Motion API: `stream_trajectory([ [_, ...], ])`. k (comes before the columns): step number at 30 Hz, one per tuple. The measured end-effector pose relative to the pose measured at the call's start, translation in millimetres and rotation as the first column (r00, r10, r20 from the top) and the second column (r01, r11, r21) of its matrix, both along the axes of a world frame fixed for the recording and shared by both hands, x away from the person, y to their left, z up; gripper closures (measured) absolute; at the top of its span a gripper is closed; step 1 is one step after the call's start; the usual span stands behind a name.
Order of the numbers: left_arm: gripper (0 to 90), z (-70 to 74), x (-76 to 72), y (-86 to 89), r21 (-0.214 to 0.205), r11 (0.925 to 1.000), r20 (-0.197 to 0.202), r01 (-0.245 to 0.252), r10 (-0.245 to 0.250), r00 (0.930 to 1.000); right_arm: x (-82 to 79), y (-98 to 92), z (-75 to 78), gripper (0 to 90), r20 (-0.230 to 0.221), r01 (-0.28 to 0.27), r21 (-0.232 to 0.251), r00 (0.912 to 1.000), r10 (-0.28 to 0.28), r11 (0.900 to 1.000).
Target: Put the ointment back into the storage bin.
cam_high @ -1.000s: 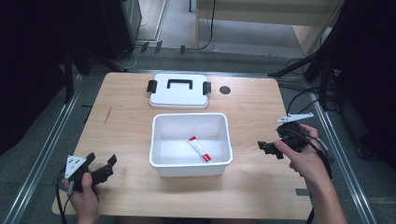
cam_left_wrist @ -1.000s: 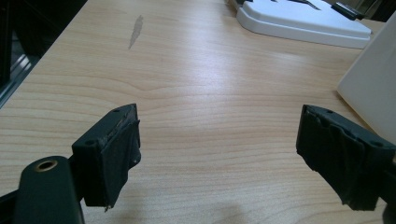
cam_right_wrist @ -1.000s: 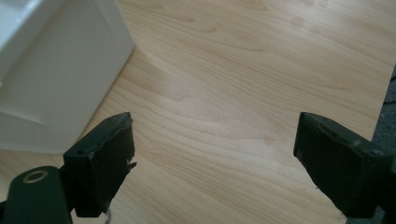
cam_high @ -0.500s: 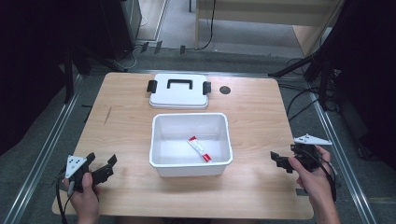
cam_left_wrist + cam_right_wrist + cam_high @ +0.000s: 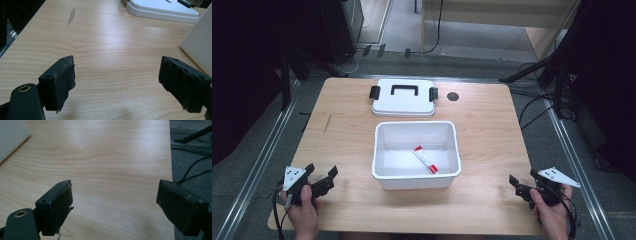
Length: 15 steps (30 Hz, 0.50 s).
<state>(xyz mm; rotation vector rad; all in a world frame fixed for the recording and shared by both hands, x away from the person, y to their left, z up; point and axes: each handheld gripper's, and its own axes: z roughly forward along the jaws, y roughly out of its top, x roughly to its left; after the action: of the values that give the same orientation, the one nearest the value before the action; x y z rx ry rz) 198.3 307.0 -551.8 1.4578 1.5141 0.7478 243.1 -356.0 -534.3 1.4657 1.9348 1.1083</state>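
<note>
Down at the near edge of the bench (image 5: 492, 145), the left tongs (image 5: 321, 179) sit low at the left corner, jaws spread wide with nothing between them; the left gripper view confirms bare wood in the gap. Over on the right, here is the change: the right tongs (image 5: 523, 184) have dropped back from beside the tub to the near right corner within the last second, and they too stand wide apart and empty, with the bench edge and floor cables beyond them in the right gripper view. Both hands now mirror each other in what looks like a rest pose, which I read as a step just finished or a pause before the next one. Moving up to mid-bench, the white tub (image 5: 384, 172) stands open, and inside it a small red-and-white tube (image 5: 425, 159) lies flat on the floor of the tub, angled, touching neither tongs. Farther back, just beyond the tub, the white lid (image 5: 404, 103) with its black handle and clips lies flat, still off. Closing the tub seems the likely next job.
</note>
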Motion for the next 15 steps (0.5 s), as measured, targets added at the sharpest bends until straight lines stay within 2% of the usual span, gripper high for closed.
stream_trajectory([
  [2,14.4,0.0,0.0,-0.1,0.001,1.0000,0.000,0.000,0.000,1.0000,-4.6,-3.0,-3.5,14.0,0.013,0.005,0.005,0.9999,-0.005,1.0000],
  [11,14.4,-0.1,0.3,-1.2,0.003,1.0000,0.003,-0.003,0.003,1.0000,-23.0,-15.3,-12.0,14.5,0.076,-0.005,0.088,0.9971,-0.002,0.9961],
  [15,14.4,-0.1,0.3,-1.4,0.006,1.0000,0.004,-0.002,0.002,1.0000,-24.4,-15.5,-12.1,14.7,0.080,0.001,0.091,0.9968,-0.008,0.9959],
])
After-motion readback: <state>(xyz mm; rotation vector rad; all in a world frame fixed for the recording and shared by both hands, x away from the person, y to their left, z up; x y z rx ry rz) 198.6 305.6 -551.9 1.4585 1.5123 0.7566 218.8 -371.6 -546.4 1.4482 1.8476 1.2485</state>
